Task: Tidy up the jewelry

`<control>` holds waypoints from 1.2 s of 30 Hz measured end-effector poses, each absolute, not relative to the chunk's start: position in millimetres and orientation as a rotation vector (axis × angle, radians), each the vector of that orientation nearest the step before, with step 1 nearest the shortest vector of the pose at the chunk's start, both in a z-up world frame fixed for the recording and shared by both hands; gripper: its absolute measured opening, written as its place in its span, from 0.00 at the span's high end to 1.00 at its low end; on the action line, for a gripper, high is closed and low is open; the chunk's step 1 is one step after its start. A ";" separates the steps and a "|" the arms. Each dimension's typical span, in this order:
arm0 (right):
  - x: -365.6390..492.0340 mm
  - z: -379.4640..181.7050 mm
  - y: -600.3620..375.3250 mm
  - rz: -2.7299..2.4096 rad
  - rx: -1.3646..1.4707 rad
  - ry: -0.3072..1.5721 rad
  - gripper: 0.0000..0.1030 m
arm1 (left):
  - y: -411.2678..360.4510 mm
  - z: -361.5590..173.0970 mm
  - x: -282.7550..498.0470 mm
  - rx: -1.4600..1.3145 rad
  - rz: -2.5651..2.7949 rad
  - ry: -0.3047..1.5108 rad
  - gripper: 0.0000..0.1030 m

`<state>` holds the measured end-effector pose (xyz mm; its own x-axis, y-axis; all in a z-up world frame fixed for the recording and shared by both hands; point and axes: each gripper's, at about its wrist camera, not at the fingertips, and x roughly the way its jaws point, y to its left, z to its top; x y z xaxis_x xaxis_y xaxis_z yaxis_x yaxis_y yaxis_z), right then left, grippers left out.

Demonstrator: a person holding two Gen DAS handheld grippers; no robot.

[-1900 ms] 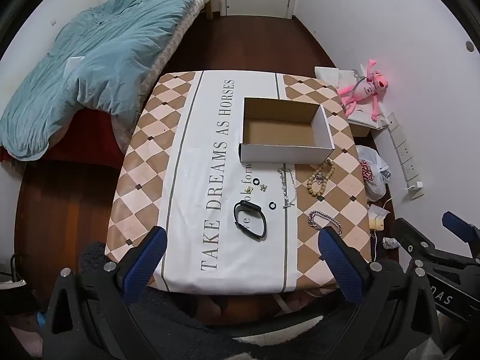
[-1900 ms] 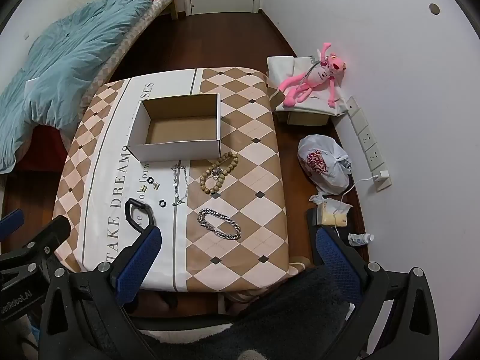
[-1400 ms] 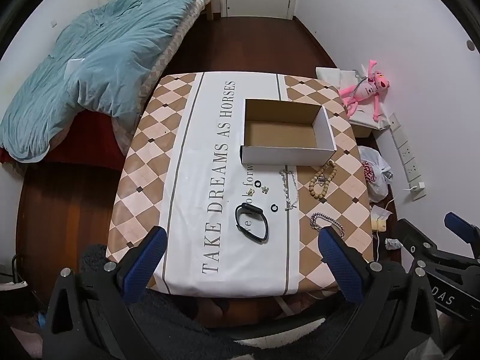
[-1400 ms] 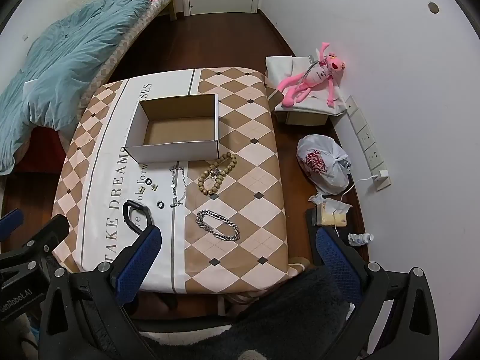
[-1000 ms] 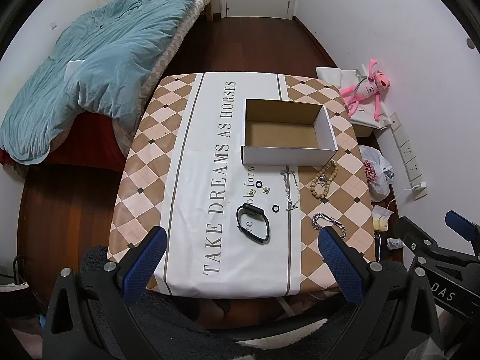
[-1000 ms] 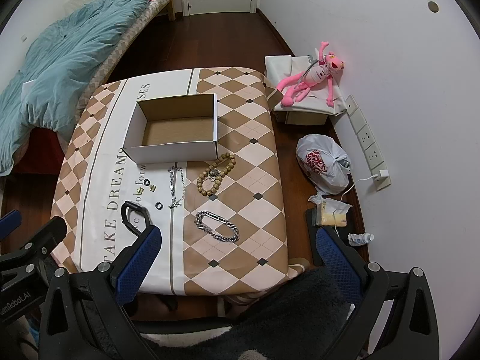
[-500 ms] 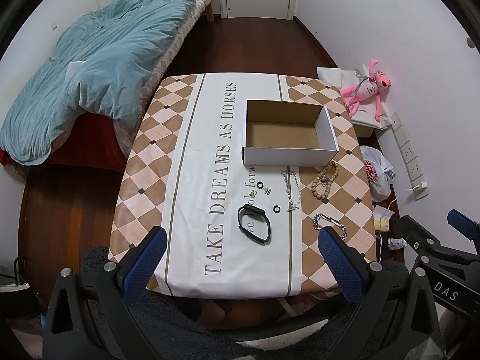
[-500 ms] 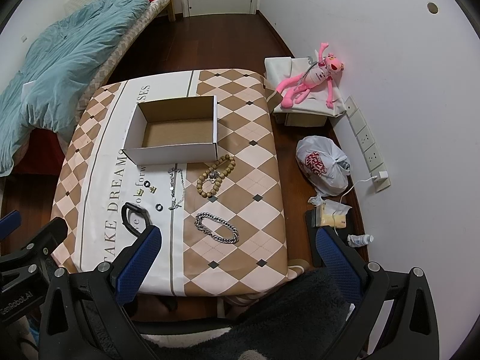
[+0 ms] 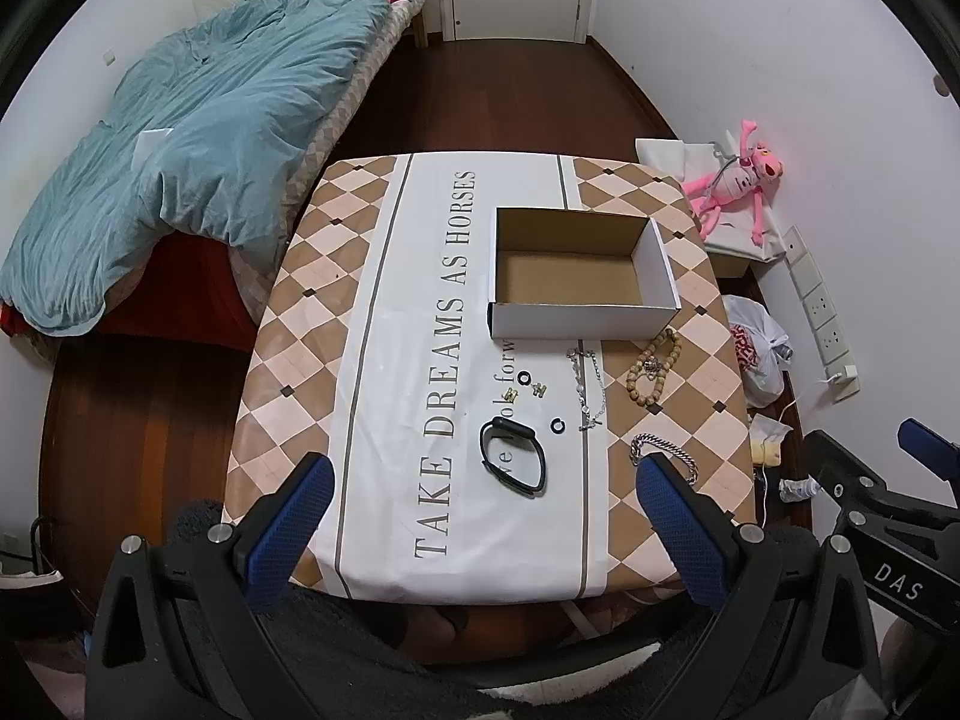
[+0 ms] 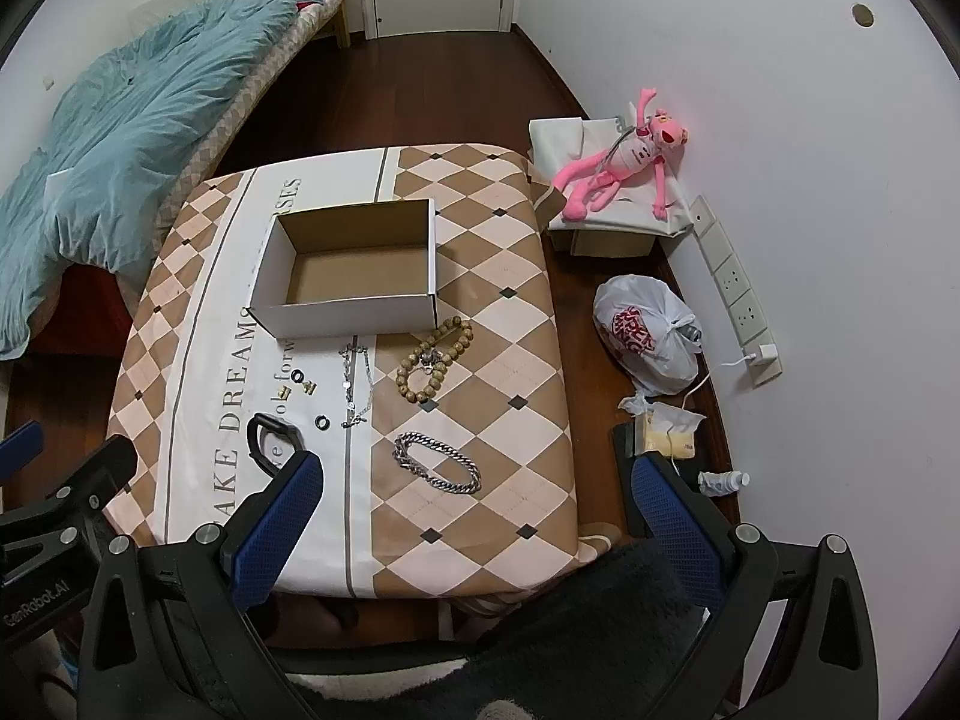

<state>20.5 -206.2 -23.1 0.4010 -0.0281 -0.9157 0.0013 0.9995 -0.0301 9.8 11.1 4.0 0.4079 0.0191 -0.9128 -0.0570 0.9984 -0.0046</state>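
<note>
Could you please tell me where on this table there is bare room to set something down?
Bare cloth runs along the table's left side, left of the open box and black band. Its right diamond strip, past the bead bracelet and steel chain, is also free. In front of the box, the jewelry crowds together.

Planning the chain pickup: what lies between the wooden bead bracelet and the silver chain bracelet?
Only bare checkered cloth separates bead bracelet and chain bracelet, per right wrist view.

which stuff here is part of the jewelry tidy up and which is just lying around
For the job: cardboard box, wooden bead bracelet, silver chain bracelet, thin necklace, black band, small rings and earrings.

Lying about: pink plush toy, plastic bag, blue duvet.
</note>
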 end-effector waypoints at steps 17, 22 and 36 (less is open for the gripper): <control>19.9 -23.4 -206.3 -0.019 -0.026 1.157 0.00 | 11.4 4.3 10.2 -0.033 0.050 1.148 0.00; 20.2 -23.8 -206.3 -0.019 -0.027 1.156 0.00 | 10.7 4.1 9.8 -0.033 0.050 1.147 0.00; 20.9 -24.7 -206.2 -0.019 -0.026 1.157 0.00 | 10.7 4.0 10.2 -0.032 0.051 1.148 0.00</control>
<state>20.9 -206.2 -24.7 0.4019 -0.0280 -0.9153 0.0016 0.9996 -0.0299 10.2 10.7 4.0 0.4095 0.0240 -0.9120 -0.0568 0.9984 0.0008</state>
